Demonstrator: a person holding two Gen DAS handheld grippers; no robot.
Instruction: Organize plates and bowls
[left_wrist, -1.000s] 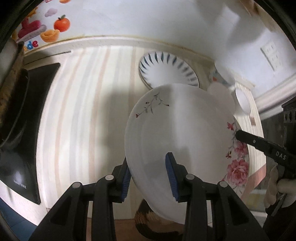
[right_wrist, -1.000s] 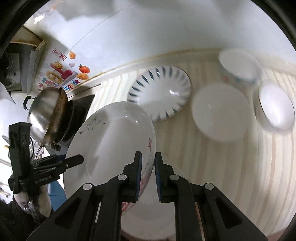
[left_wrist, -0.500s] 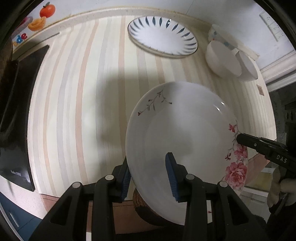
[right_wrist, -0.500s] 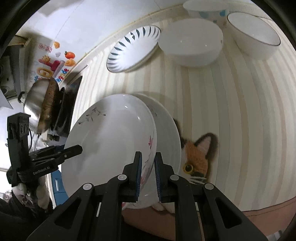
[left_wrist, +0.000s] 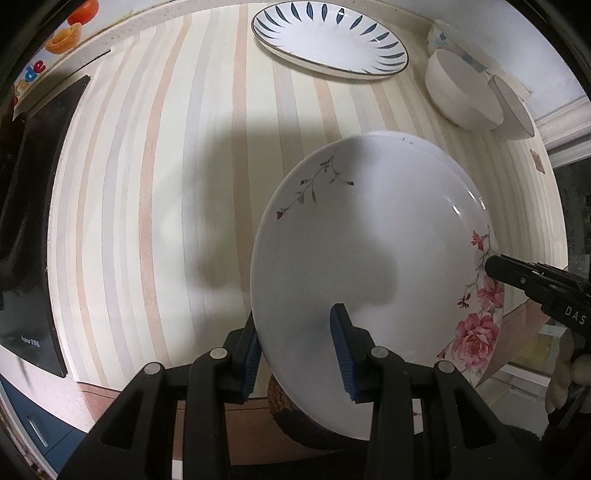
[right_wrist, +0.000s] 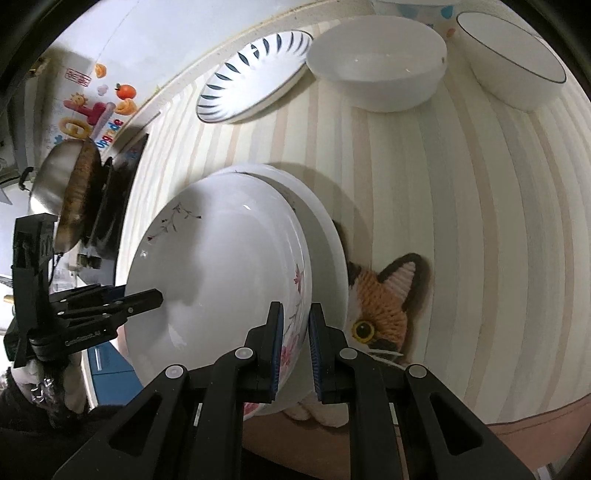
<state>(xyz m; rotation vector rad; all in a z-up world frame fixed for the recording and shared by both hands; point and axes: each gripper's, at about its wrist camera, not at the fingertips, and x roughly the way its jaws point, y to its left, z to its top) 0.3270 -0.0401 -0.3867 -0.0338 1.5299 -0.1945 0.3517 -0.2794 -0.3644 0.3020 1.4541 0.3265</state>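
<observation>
White glazed porcelain, rose-printed: floral plate (left_wrist: 362, 258) being carried by its rim at two opposite points. Left gripper (left_wrist: 297, 356) pointing straight down, jaws partly open and pinching the plate's near edge, one blue pad under and one over. Right gripper (right_wrist: 295, 352) angling steeply down, jaws almost closed and clamping the rim by the pink roses; showing at the right of the left wrist view as a black finger touching the flowers. Gloved hand (right_wrist: 48, 376) gripping the left tool's handle, seen in the right wrist view.

Plate tilting, well facing up toward the cameras, twig print on the far rim and roses on the near right rim. Sitting just above, and partly overlapping, a second white plate (right_wrist: 325, 236) lying flat on the striped worktop (left_wrist: 155, 184); contact between the two not clear. Peeking out beside that stack, a knitted cat mat (right_wrist: 384, 306).

Farther back: one blue-leaf plate (left_wrist: 328, 40), then three white bowls, namely plain bowl (right_wrist: 376, 66), dark-rimmed bowl (right_wrist: 513, 59) and dotted bowl (left_wrist: 437, 35) against the wall. Plates totalling three. At far left, a steel wok (right_wrist: 62, 184) resting on a black hob (left_wrist: 33, 206).
</observation>
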